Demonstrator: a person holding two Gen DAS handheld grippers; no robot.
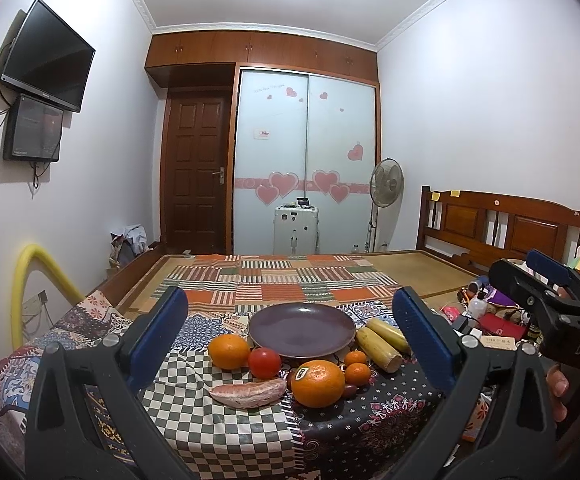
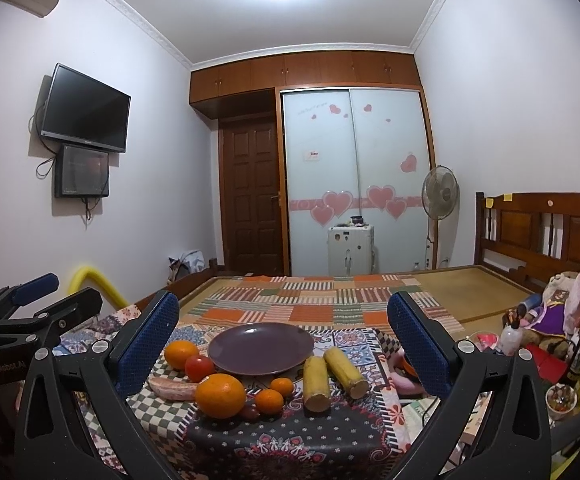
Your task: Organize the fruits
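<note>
An empty purple plate (image 1: pixel 301 330) (image 2: pixel 261 348) rests on a patterned cloth. Around its near rim lie a big orange with a sticker (image 1: pixel 317 383) (image 2: pixel 220 395), a second orange (image 1: pixel 229 351) (image 2: pixel 181 354), a red tomato (image 1: pixel 264 363) (image 2: pixel 199 367), a pink sweet potato (image 1: pixel 248 393) (image 2: pixel 172 389), two small tangerines (image 1: pixel 357 373) (image 2: pixel 269 401) and two yellow cane pieces (image 1: pixel 378 345) (image 2: pixel 316 383). My left gripper (image 1: pixel 291 340) is open, hovering short of the fruit. My right gripper (image 2: pixel 284 344) is open too, holding nothing; it also shows at the right in the left wrist view (image 1: pixel 545 288).
The cloth (image 1: pixel 353 420) covers a low stand in front of a bed with a patchwork blanket (image 2: pixel 313 300). Bottles, toys and clutter (image 2: pixel 549 332) crowd the right side. A yellow tube (image 1: pixel 30 280) curves up at the left. A fan and a white case stand by the wardrobe.
</note>
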